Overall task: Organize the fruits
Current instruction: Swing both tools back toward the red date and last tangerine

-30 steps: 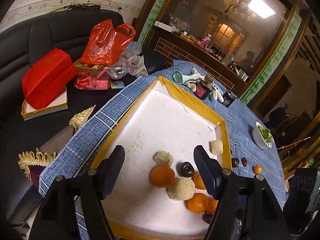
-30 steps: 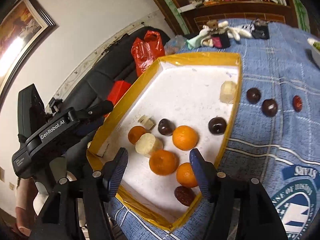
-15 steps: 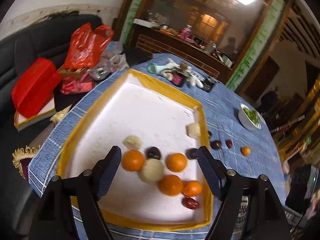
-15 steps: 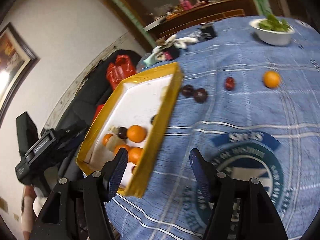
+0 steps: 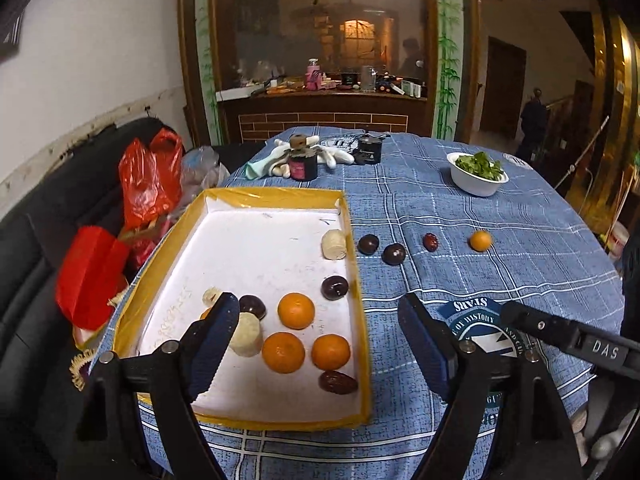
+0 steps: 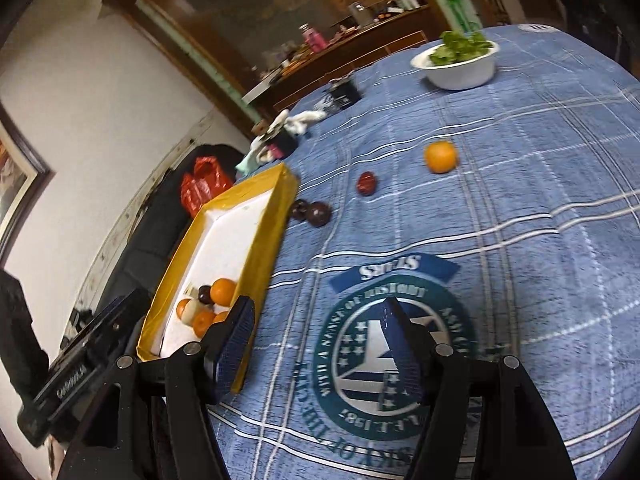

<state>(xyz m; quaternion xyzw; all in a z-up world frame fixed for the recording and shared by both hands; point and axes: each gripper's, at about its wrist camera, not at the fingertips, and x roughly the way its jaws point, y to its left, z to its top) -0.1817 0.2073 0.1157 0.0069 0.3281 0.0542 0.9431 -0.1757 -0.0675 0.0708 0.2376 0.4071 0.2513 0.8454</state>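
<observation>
A yellow-rimmed tray (image 5: 356, 264) with a white floor holds three oranges (image 5: 296, 310), dark plums (image 5: 334, 287), pale banana pieces (image 5: 334, 244) and a red date (image 5: 338, 382). On the blue cloth to its right lie two dark plums (image 5: 394, 254), a red date (image 5: 431, 242) and a small orange (image 5: 480, 240). My left gripper (image 5: 318, 316) hovers over the tray's near right corner, its jaws opening with nothing between them. My right gripper (image 6: 316, 316) stands open and empty over the cloth's round emblem, with the orange (image 6: 440, 156), date (image 6: 367, 183) and plums (image 6: 319, 213) ahead.
A white bowl of greens (image 5: 478, 178) sits at the far right of the table. A dark jar (image 5: 303, 162), white gloves and a small black box (image 5: 368, 150) stand beyond the tray. Red bags (image 5: 150, 176) lie on the black sofa to the left.
Both views swung right. The left gripper rolled level, backed off from the fruit pile and spread its jaws wider. The right gripper moved off the tray to over the blue cloth.
</observation>
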